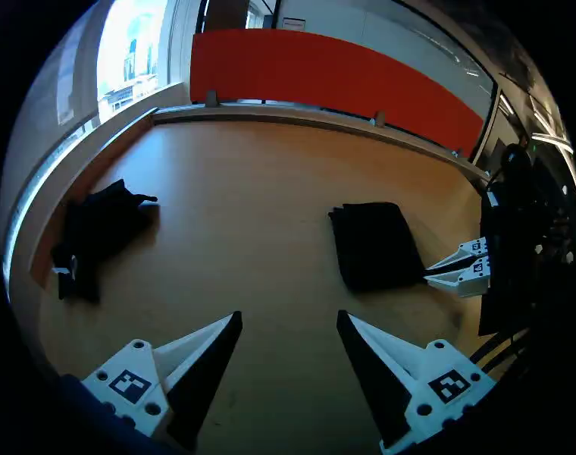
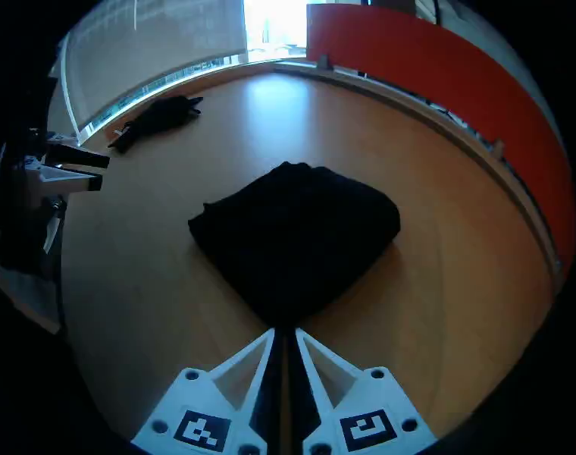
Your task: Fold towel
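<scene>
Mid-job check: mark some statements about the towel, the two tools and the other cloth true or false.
The left tool is open. True.
The folded towel is white. False: it is black.
The right tool is spread wide. False: it is nearly shut, at the towel's near corner.
A second dark cloth lies crumpled on the table, apart from the towel. True.

Daylight reaches you from the window (image 1: 133, 53), at 11 o'clock in the left gripper view and 12 o'clock in the right gripper view, and it is blown out white in both. Pale glare lies on the table (image 2: 288, 95) below it. The towel (image 2: 295, 227) reads flat black, its folds lost. Focus is sharp at centre; straight edges bow toward the dim rim
</scene>
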`<control>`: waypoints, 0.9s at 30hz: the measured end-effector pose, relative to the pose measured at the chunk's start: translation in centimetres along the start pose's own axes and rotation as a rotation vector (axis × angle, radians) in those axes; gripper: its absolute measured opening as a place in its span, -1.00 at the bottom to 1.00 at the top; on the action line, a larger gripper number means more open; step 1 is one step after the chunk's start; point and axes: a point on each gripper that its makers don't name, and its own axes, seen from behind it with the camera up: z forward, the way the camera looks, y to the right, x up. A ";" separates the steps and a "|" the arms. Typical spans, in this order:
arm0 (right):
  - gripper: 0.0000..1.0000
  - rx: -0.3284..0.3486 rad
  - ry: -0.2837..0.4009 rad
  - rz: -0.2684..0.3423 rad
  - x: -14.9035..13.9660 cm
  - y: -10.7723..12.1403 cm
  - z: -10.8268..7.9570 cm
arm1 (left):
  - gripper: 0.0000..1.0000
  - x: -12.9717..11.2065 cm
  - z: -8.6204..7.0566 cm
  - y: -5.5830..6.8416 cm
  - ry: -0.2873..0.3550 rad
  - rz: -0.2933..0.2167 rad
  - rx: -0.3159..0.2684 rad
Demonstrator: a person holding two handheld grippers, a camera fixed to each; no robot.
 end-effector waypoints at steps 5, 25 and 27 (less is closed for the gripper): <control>-0.93 -0.013 0.026 -0.018 1.5 0.5 -0.8 | 0.86 0.2 0.1 0.1 0.004 -0.001 -0.005; -0.94 -0.084 0.212 -0.103 13.7 3.8 -7.2 | 0.86 2.6 -0.2 0.8 0.052 0.012 -0.025; -0.94 -0.092 0.225 -0.104 14.5 4.2 -7.9 | 0.86 2.9 -0.2 0.8 0.057 0.014 -0.027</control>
